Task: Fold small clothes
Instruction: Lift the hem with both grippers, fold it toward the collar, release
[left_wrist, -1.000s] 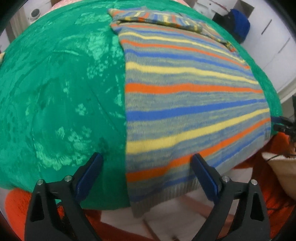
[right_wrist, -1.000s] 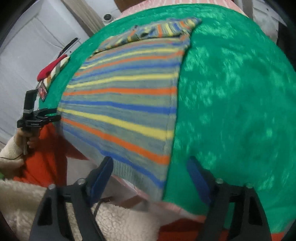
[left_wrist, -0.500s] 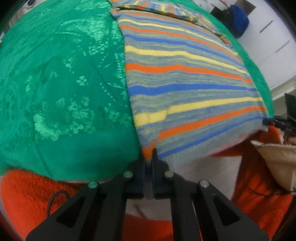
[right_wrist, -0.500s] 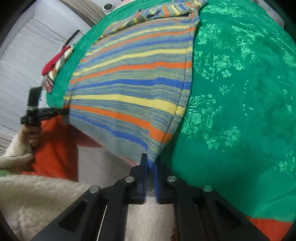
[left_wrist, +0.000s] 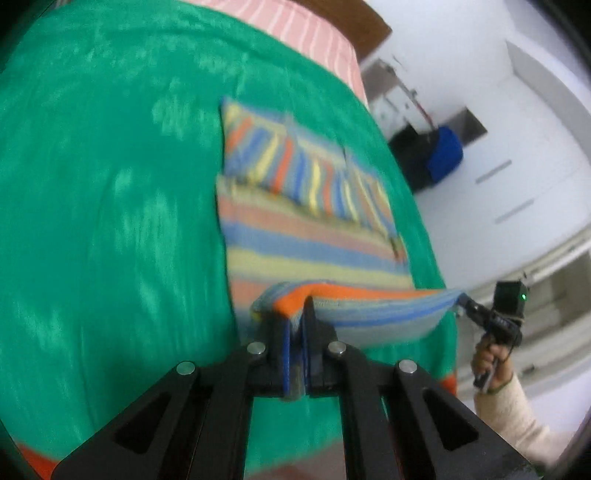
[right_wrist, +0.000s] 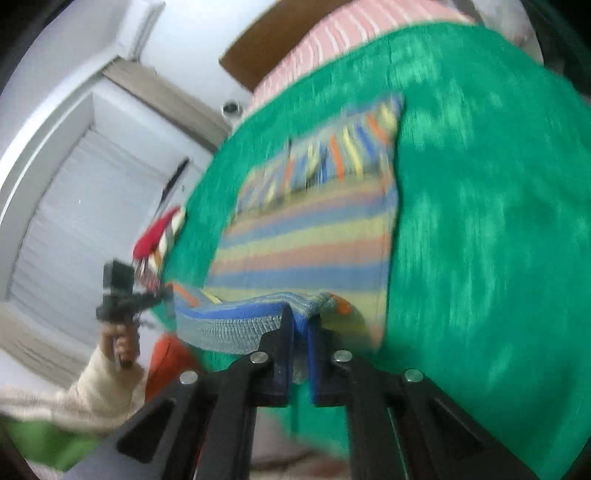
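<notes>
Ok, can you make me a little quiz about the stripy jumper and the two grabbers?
1. True or false: the left gripper is shut on a corner of the striped sweater.
2. What is the sweater lying on? A) a green cover B) a wooden floor C) a glass table
3. Fill in: the right gripper pinches the sweater's grey ____, lifted off the cover.

Key
1. True. Its jaws pinch the near corner.
2. A, the green cover.
3. Hem. The right gripper holds its other near corner.
</notes>
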